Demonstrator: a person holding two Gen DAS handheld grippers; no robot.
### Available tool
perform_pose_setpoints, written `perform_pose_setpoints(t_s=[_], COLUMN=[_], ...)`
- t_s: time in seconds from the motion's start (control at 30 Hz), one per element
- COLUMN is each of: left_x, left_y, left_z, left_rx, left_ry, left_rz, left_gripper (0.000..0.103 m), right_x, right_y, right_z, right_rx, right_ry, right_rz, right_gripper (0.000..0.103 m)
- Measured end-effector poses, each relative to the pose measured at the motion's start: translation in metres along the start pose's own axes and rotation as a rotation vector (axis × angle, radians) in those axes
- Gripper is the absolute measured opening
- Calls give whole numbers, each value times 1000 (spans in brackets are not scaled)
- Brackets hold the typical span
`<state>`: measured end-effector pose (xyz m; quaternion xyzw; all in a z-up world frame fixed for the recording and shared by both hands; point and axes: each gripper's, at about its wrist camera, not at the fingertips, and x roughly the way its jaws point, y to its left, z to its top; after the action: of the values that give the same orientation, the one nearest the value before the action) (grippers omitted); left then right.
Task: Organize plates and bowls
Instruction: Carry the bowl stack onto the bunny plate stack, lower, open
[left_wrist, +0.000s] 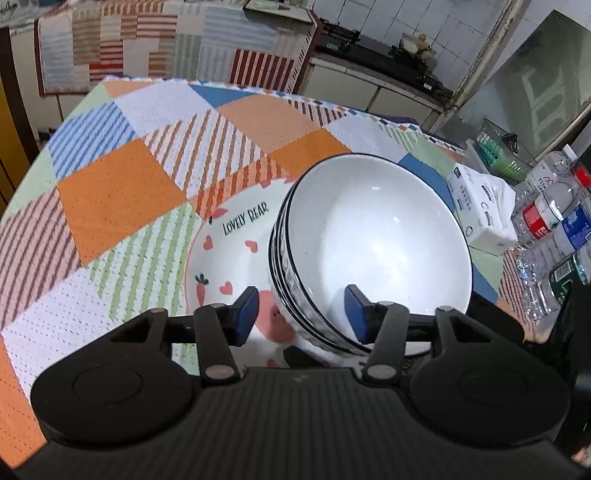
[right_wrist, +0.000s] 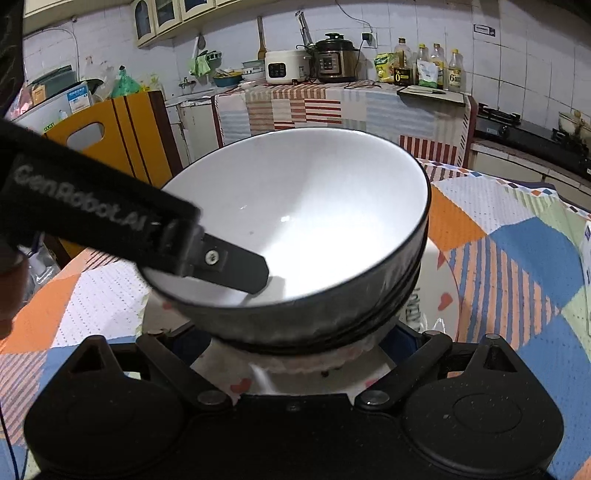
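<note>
A stack of white bowls with black rims (left_wrist: 373, 240) sits on a white "Lovely Bear" plate (left_wrist: 229, 243) with red hearts on the patchwork tablecloth. My left gripper (left_wrist: 301, 314) is open, its blue pads (left_wrist: 246, 314) straddling the near rim of the stack, one pad outside and one inside the top bowl. In the right wrist view the bowl stack (right_wrist: 306, 221) fills the middle, with the plate (right_wrist: 439, 291) under it. The left gripper's finger (right_wrist: 236, 267) reaches into the top bowl. My right gripper's fingertips are hidden under the bowls.
The patchwork tablecloth (left_wrist: 122, 199) covers the table. A tissue pack (left_wrist: 480, 206), several water bottles (left_wrist: 554, 229) and a green basket (left_wrist: 498, 155) stand at the right edge. A kitchen counter with cookers (right_wrist: 314, 62) and oil bottles is behind.
</note>
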<state>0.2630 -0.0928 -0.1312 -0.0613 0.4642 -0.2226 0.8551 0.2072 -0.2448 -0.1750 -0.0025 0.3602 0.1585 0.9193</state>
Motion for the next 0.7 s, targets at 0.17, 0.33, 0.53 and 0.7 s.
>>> perform_pose_setpoints(t_s=[0.17,0.33,0.53,0.7], left_x=[-6,-30,-77,-110], left_y=[-4,-3,-14,-24], left_z=[0,2,-3,-14], left_rx=[23,1,82,156], left_ry=[-12,8,-40,-63], left_rz=[35,7,33,71], left_gripper=[53,55,58,61], right_x=[-8,-25,-49,-71], right_y=[10,14,19,26], right_z=[-6,-10,-7,-4], right_rx=[-27,-3,-42,-32], right_ry=[14,16,36,55], right_rz=[-16,-34,-79,-127], right_gripper=[97,97,97,98])
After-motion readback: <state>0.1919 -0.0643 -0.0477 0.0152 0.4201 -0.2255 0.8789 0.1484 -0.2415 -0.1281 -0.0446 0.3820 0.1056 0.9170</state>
